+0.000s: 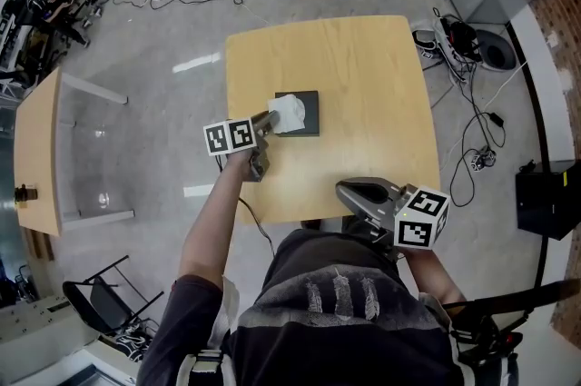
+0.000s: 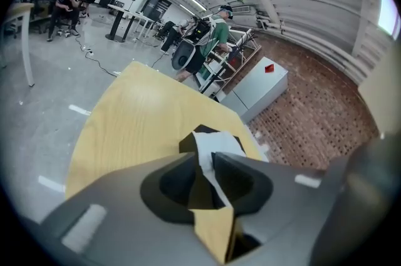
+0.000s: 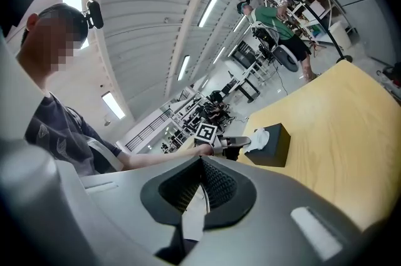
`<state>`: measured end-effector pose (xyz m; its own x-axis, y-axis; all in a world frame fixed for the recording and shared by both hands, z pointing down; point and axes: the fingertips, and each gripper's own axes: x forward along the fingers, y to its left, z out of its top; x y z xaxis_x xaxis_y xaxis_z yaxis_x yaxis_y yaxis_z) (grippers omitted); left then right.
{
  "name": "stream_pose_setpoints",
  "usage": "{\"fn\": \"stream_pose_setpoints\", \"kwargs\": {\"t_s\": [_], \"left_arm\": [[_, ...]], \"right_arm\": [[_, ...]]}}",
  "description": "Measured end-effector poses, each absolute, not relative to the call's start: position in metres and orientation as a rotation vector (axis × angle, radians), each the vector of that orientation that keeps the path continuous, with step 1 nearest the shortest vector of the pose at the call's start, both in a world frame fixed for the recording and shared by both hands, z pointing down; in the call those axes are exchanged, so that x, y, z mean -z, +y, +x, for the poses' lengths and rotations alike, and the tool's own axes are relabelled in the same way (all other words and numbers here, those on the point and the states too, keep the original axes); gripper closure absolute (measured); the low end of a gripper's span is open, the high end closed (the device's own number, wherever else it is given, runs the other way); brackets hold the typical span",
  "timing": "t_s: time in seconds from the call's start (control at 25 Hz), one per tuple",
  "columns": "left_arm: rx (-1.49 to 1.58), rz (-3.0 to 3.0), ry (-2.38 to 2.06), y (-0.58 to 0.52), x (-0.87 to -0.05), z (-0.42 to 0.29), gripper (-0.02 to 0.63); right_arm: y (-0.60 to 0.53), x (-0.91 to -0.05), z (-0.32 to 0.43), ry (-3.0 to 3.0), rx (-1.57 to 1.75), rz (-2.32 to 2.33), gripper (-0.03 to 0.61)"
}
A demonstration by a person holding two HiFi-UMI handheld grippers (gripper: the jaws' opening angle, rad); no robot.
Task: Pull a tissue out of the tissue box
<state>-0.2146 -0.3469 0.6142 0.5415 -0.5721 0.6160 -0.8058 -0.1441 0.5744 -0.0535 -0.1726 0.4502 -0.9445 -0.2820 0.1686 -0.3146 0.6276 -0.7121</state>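
Pale wood for the worktop (image 1: pixel 363 84), with the black tissue box (image 1: pixel 309 126) lying flat near its middle and a white tissue (image 1: pixel 289 112) puffed up out of the top slot. Reached in from the box's left with the left gripper (image 1: pixel 270 123), fingers (image 2: pixel 241 178) clenched on the tissue's near edge, a fold of it caught between the pads. Parked by the worktop's near edge with the right gripper (image 1: pixel 349 191), well apart from the box, fingers (image 3: pixel 219 186) pressed together on nothing. Judged as the grasp step made and the pull itself not yet done, most of the tissue sitting on the box. Calls next for a steady draw up and away from the slot, keeping the pinch firm so the thin sheet neither slips nor tears. Probably worth watching for the light box lifting or sliding along, with nothing holding it down.
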Motion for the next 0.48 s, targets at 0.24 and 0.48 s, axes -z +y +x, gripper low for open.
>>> {"fn": "stream_pose_setpoints", "kwargs": {"t_s": [0.24,0.48], "left_arm": [[-0.285,1.852,-1.13,-0.3484,-0.6109,-0.2108,0.586],[-0.284,1.851,-1.144,-0.3496,-0.6083,-0.2152,0.597]], "right_arm": [[-0.1729,-0.4521,-0.0527,-2.793,-1.234,0.518,0.586],[-0.1737,-0.4517,-0.0533,-2.787,-1.235,0.52,0.586]]}}
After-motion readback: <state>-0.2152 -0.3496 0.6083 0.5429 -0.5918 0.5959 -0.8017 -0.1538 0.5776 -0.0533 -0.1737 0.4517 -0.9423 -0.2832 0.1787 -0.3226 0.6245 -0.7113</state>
